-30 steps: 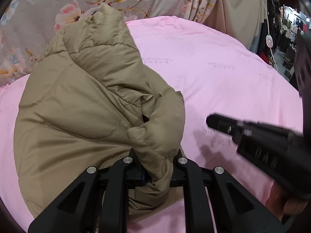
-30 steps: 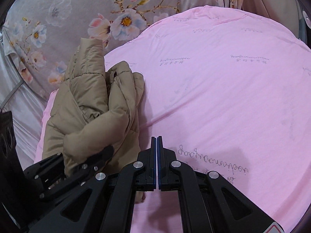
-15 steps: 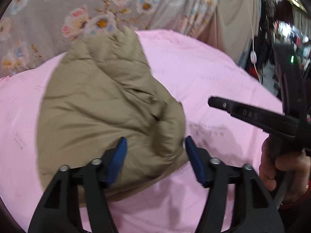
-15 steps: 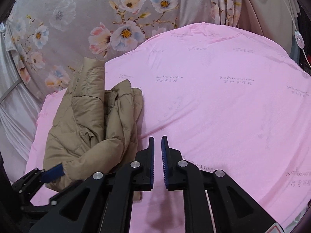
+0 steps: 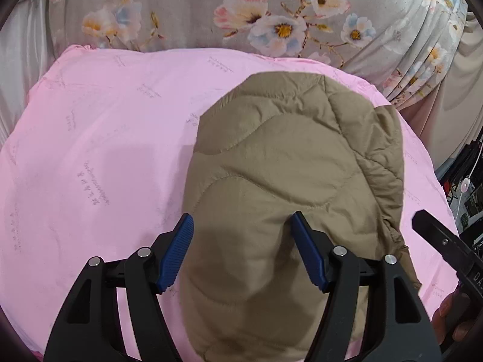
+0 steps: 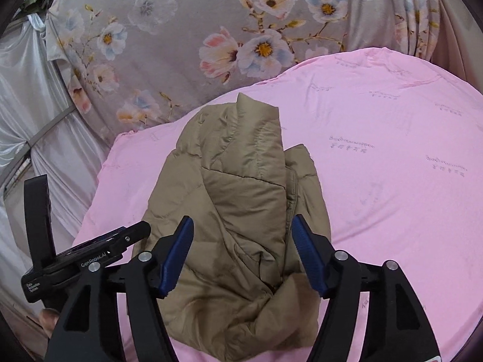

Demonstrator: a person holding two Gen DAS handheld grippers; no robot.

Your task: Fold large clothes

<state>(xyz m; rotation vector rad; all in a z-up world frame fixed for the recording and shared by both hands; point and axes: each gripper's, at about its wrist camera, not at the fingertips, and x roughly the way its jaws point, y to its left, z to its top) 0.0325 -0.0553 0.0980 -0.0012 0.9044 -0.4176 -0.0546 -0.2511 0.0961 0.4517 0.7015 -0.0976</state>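
Note:
A tan quilted puffer jacket lies folded in a bundle on the pink sheet; it also shows in the right wrist view. My left gripper is open and empty, its blue pads above the jacket's near end. My right gripper is open and empty too, held over the jacket's near folds. The left gripper's body shows at the left of the right wrist view, and the right gripper's body at the right edge of the left wrist view.
The pink sheet covers a bed. A grey floral curtain hangs behind it, also in the right wrist view. Shiny white drapes hang at the left. Dark clutter stands beyond the bed's right edge.
My left gripper let go of the jacket and opened wide. My right gripper went from shut to wide open. Both drew back over the folded jacket, which now lies flat on the sheet.

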